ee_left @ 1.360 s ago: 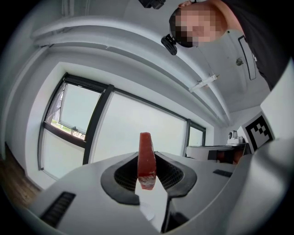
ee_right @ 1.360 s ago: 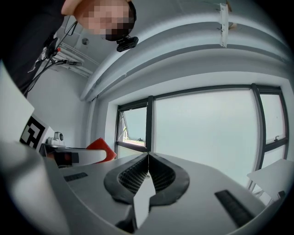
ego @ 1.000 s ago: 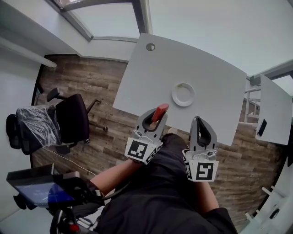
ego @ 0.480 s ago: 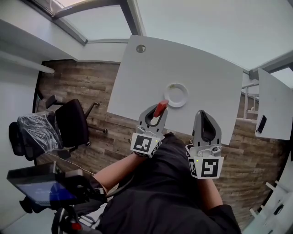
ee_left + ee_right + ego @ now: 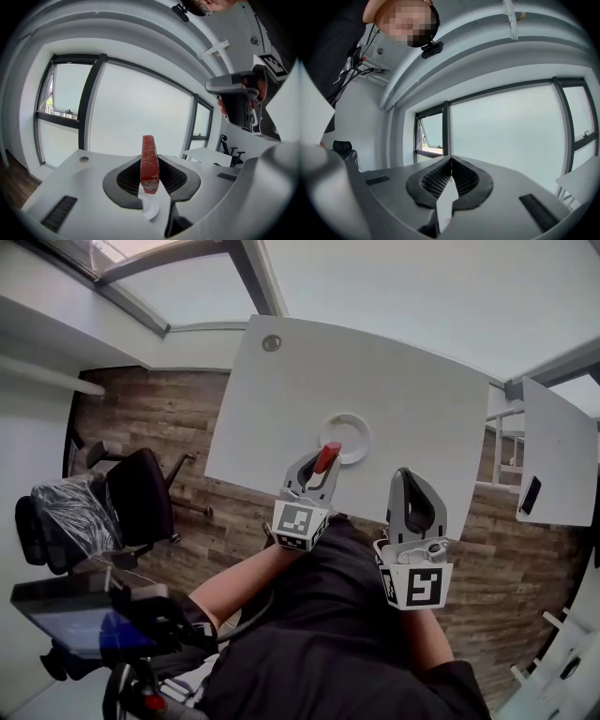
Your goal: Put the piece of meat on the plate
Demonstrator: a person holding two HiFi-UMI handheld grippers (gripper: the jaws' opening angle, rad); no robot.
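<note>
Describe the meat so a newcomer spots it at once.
Find the white table; a white plate sits near its near edge. By the plate's near side the left claw grips the meat: a thin red slab, the only coloured thing there.

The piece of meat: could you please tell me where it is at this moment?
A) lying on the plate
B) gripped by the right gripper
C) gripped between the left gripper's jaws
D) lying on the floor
C: the left gripper view shows the piece of meat standing upright, pinched between the jaws of the left gripper, not yet set on the plate.
</note>
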